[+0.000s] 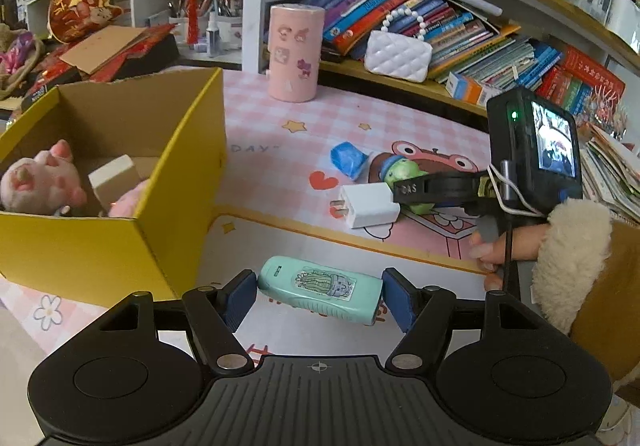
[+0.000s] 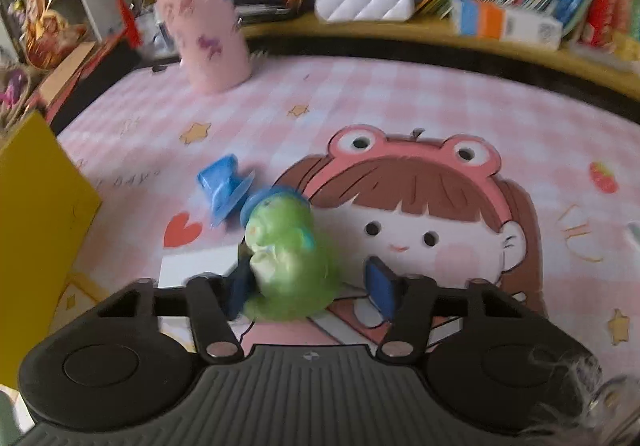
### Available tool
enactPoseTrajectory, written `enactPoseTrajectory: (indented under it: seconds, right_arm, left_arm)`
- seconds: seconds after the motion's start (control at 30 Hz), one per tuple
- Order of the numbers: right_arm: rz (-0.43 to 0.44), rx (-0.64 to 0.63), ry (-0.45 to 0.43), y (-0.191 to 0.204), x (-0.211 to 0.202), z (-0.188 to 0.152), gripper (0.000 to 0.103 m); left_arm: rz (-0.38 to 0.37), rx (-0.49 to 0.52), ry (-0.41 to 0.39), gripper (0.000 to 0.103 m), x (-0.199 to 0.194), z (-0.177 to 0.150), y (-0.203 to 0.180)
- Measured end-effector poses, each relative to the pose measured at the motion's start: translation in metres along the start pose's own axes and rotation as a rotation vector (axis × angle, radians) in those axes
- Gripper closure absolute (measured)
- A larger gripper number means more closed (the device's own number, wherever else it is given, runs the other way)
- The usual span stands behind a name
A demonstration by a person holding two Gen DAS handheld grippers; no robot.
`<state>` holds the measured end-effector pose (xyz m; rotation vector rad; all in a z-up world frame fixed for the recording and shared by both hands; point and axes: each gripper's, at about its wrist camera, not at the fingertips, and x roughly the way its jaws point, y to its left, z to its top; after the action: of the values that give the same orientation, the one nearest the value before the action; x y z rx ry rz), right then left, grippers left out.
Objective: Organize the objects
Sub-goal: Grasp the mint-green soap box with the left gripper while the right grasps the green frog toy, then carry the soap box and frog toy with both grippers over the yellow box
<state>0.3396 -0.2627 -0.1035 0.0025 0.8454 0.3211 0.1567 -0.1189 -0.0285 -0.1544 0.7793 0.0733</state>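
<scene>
Mint case: we see the mint-green case (image 1: 320, 290) with a cactus sticker lying flat on the surface (image 1: 420, 118), right between our left tongs (image 1: 319, 296).
Left tongs: they are spread wide. The left blue pad looks to be just touching one end of the mint case, and the right blue pad (image 1: 396, 296) sits just beside the other end. They are not squeezing it.
Green toy: we see the little green toy (image 2: 290, 258) with a blue hat sitting on the surface between our right tongs (image 2: 310, 286). The picture is blurry here.
Right tongs: they are spread. The left pad touches the green toy, and the right pad (image 2: 382, 286) is apart from it.
Blue piece: a small blue piece (image 2: 224, 188) lies just behind the green toy.
White plug: a white plug (image 1: 366, 204) lies just beside the green toy, on its left.
Yellow box: a yellow box (image 1: 172, 186) stands on the left. We see a pink pig toy (image 1: 38, 180) and a pale block (image 1: 114, 178) inside it.
Pink tin: a tall pink tin (image 1: 295, 52) stands upright at the back of the surface.
White purse: a white purse (image 1: 398, 54) sits on the shelf, in front of the books (image 1: 460, 34).
</scene>
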Motion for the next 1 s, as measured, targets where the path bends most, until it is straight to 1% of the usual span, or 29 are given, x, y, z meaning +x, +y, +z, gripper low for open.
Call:
enactPoseTrajectory:
  seconds: [0.03,0.13,0.23,0.37,0.47,0.63,0.7,0.83,1.0]
  right_arm:
    - [-0.005,-0.008,-0.003,0.001,0.000,0.000,0.063]
    - [0.003,0.059,-0.025,-0.008,-0.010,-0.003,0.065]
    - [-0.013,0.083,-0.071,-0.012,-0.033,-0.010,0.065]
    - [-0.016,0.064,-0.104,-0.011,-0.067,-0.024,0.065]
    - [-0.033,0.060,-0.109,-0.009,-0.091,-0.039,0.065]
    - [-0.082,0.131,-0.123,-0.007,-0.135,-0.066,0.065]
    - [-0.098,0.157,-0.130,-0.003,-0.151,-0.078,0.065]
    - [-0.103,0.178,-0.144,0.015,-0.179,-0.103,0.065]
    - [-0.128,0.173,-0.142,0.041,-0.199,-0.126,0.065]
  left_arm:
    - [-0.001,-0.002,-0.004,0.034,-0.002,0.000,0.000]
    - [-0.013,-0.002,-0.015,0.034,-0.005,0.000,0.000]
    - [-0.033,0.001,-0.019,0.034,-0.007,-0.001,0.000]
    - [-0.073,0.018,-0.025,0.034,-0.010,-0.004,-0.002]
    - [-0.099,0.050,-0.038,0.034,-0.013,-0.007,-0.006]
    - [-0.152,0.077,-0.051,0.034,-0.025,-0.013,-0.004]
    - [-0.172,0.086,-0.056,0.034,-0.029,-0.015,-0.001]
    - [-0.205,0.111,-0.060,0.034,-0.040,-0.022,0.008]
    - [-0.249,0.138,-0.062,0.034,-0.053,-0.032,0.023]
